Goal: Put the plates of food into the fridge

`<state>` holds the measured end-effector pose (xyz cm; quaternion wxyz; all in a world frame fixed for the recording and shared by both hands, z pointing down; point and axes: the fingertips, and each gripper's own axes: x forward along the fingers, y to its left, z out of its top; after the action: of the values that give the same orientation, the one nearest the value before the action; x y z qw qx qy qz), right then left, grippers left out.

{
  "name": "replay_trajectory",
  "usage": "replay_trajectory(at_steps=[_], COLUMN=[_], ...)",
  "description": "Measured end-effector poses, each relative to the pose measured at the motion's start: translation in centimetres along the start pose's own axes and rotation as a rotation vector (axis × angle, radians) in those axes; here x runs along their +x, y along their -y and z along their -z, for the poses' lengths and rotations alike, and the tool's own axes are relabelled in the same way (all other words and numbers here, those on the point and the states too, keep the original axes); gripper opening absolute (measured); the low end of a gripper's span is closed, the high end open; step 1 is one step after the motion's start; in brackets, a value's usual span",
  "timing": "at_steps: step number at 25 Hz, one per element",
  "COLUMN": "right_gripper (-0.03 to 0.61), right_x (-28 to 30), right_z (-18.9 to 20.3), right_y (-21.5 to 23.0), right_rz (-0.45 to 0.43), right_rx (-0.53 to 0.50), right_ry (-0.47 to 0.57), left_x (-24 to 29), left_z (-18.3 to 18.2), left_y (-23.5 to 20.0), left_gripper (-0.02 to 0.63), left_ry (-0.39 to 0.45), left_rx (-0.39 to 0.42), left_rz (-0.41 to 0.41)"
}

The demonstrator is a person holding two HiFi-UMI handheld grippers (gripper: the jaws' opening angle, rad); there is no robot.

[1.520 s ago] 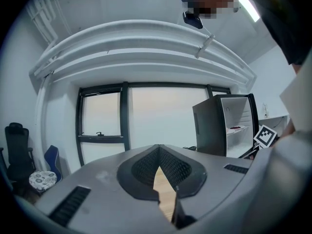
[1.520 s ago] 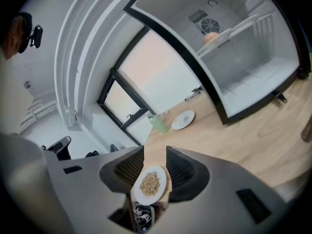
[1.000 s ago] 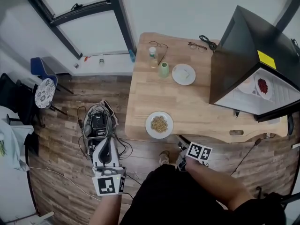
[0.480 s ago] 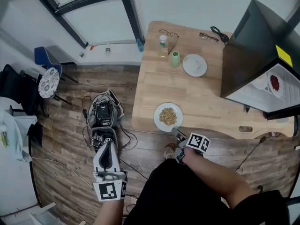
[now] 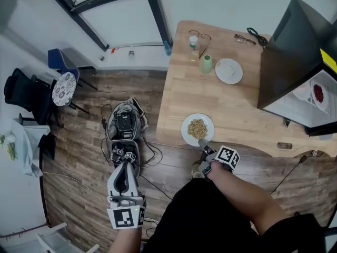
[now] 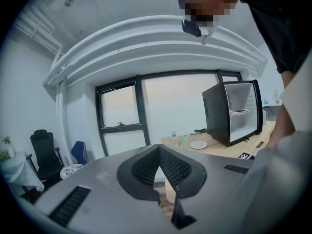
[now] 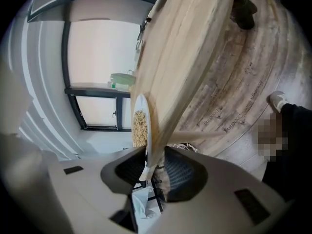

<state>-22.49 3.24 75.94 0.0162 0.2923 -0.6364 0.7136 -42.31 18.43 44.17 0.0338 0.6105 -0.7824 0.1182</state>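
A white plate of brown grains (image 5: 197,129) sits at the near edge of the wooden table (image 5: 231,104). My right gripper (image 5: 204,143) reaches up to the plate's near rim. In the right gripper view the scene is rolled sideways. The plate (image 7: 141,126) has its rim, with the table edge (image 7: 180,57), between the jaws of the right gripper (image 7: 153,167). The jaws have just been closing and a gap still shows at the pads. A second plate with white food (image 5: 229,70) lies farther back. My left gripper (image 5: 125,165) hangs over the floor, shut and empty (image 6: 157,150).
The black fridge (image 5: 295,51) stands open at the table's right end, with a plate of red food (image 5: 318,94) inside. A green cup (image 5: 206,64), a bottle (image 5: 194,41) and glasses lie at the table's far end. A bag of gear with cables (image 5: 125,126) lies on the floor.
My right gripper has moved from below the table's edge up to the grain plate's near rim and rolled. The left gripper has drifted a little over the floor.
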Motion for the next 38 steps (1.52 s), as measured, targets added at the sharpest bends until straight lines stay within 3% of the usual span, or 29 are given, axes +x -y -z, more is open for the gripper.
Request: replay_trajectory(at_steps=[2, 4, 13, 20, 31, 38], right_gripper=[0.124, 0.046, 0.032, 0.032, 0.032, 0.032], right_x=[-0.4, -1.1, -4.5, -7.7, -14.2, -19.8], right_z=[0.2, 0.6, 1.0, -1.8, -9.0, -13.6], right_y=[-0.3, -0.7, -1.4, -3.1, -5.3, -4.3], right_rz=[-0.009, -0.020, -0.073, -0.105, -0.143, -0.113], right_rx=[-0.011, -0.029, -0.051, -0.058, -0.069, -0.051], right_ry=[0.002, 0.001, -0.060, -0.018, 0.148, 0.262], left_x=[0.0, 0.2, 1.9, 4.3, 9.7, 13.0], left_z=[-0.2, -0.5, -2.1, -3.6, -7.1, -9.3], left_y=[0.3, 0.7, 3.3, 6.5, 13.9, 20.2], left_gripper=[0.003, 0.003, 0.003, 0.003, 0.003, 0.003], left_ry=[0.005, 0.010, 0.052, 0.077, 0.134, 0.162], left_rx=[0.007, 0.004, -0.011, -0.021, -0.022, -0.024], left_rz=[0.008, 0.017, 0.081, 0.165, 0.347, 0.461])
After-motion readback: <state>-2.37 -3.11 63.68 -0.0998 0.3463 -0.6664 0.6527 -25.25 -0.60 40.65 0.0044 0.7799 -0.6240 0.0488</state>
